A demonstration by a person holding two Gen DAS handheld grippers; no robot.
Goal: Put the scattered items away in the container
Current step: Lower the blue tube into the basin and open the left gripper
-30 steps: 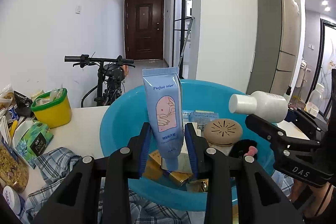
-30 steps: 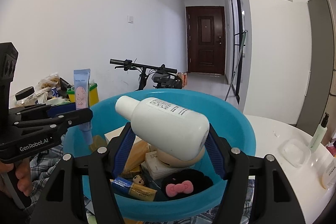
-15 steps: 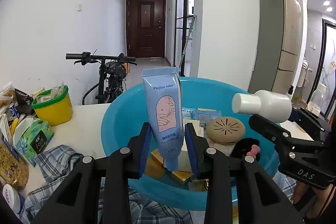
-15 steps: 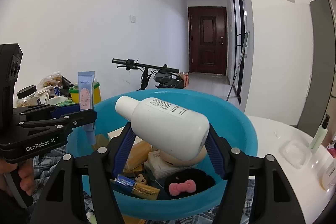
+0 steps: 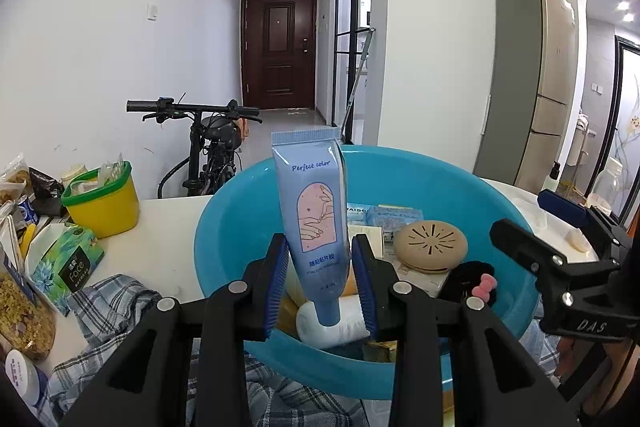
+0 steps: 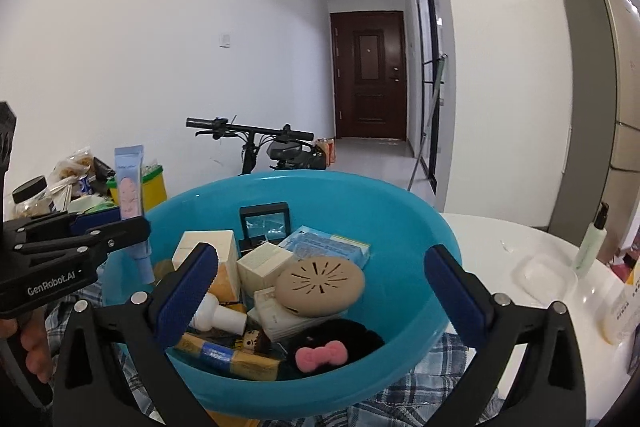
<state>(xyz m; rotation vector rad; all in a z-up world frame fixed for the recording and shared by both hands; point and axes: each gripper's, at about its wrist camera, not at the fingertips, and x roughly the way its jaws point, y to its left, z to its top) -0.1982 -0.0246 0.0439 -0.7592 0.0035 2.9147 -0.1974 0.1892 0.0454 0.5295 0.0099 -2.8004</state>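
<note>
A blue tube point(image 5: 316, 227) stands upright, cap down, gripped between the jaws of the left gripper point(image 5: 322, 283) over the near edge of a blue basin point(image 5: 224, 227). A white bottle point(image 6: 218, 315) lies inside among boxes and a tan round case point(image 6: 320, 285). The right gripper point(image 6: 320, 287) hovers over the basin, jaws wide and empty

Glossy plastic basin point(image 6: 408, 227), shiny soft plastic tube point(image 5: 312, 211), checked cloth point(image 5: 108, 303), ribbed blue finger pads point(image 6: 188, 291).
</note>
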